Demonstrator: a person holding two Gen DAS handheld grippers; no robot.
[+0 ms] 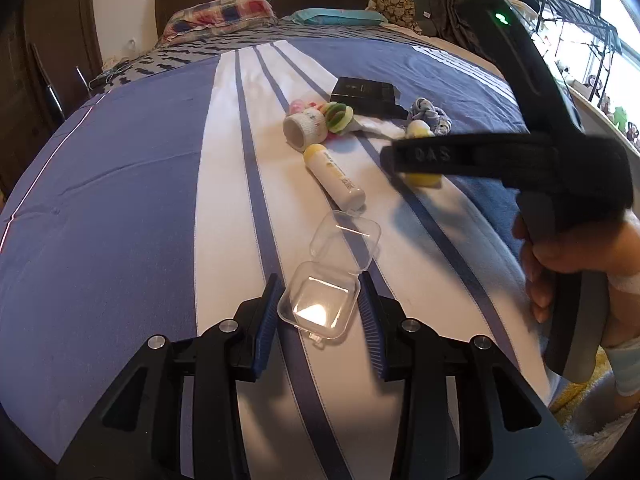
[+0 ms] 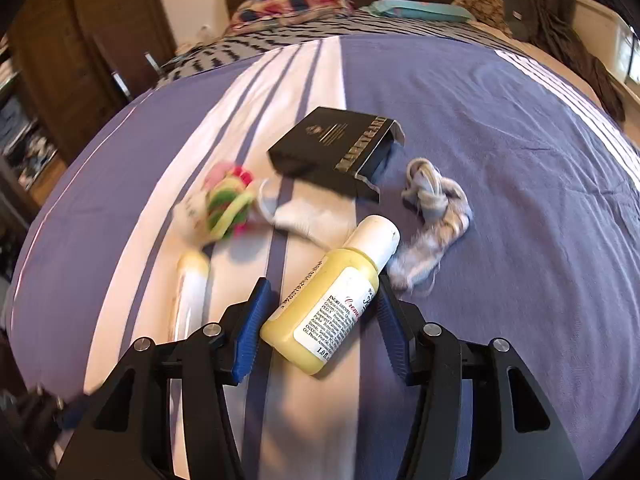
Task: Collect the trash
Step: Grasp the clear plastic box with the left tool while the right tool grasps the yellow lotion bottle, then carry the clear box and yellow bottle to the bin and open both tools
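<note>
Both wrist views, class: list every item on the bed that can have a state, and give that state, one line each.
Clear plastic hinged case: lid open, lying between the left gripper pads.
Small yellow lotion bottle: capped, on its side, between the right gripper pads.
Black cardboard box: end flap open, lying flat.
White tube with yellow cap: capped, lying down.
Grey sock: knotted.

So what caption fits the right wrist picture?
Right hand-held gripper straddles a yellow bottle on the striped bed.

The yellow bottle (image 2: 334,300) label reads "INGREDIENTS"; the black strap (image 1: 460,158) reads "OAS"
</note>
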